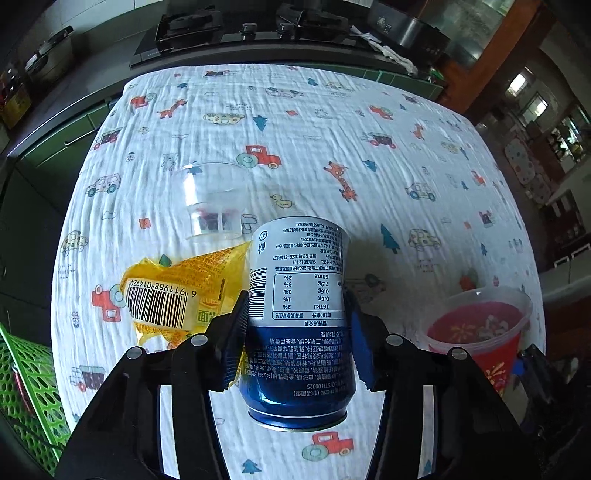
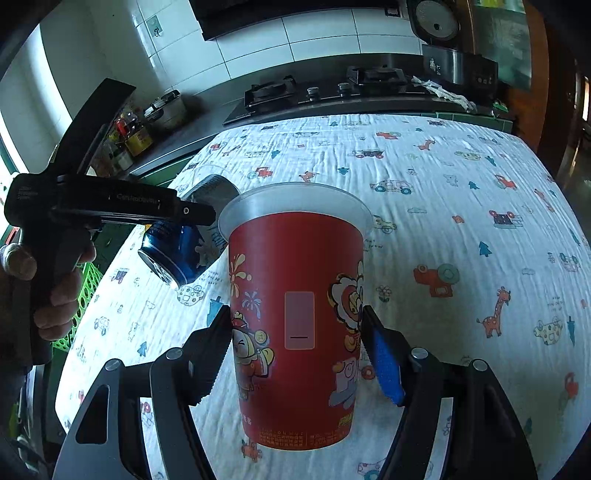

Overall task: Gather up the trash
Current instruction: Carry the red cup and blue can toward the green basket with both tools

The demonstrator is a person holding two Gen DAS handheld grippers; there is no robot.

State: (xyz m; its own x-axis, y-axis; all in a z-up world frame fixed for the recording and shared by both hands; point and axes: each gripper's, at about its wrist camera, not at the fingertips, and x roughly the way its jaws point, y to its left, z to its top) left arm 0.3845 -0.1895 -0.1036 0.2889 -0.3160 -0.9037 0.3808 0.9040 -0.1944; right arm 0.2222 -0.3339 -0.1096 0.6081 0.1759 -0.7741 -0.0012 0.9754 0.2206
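Note:
My left gripper (image 1: 297, 325) is shut on a blue and white drink can (image 1: 299, 317) and holds it above the table; the can also shows in the right wrist view (image 2: 173, 254), tilted in the air. A yellow wrapper (image 1: 177, 295) and a clear plastic cup (image 1: 212, 201) lie on the cloth just left of the can. My right gripper (image 2: 295, 350) is shut on a red paper cup with a clear lid (image 2: 295, 314), held upright. The red cup also shows in the left wrist view (image 1: 480, 328) at the right.
The table has a white cartoon-print cloth (image 1: 332, 129). A green perforated basket (image 1: 26, 387) stands off the table's left edge. A black gas hob (image 1: 251, 33) and counter run along the far side.

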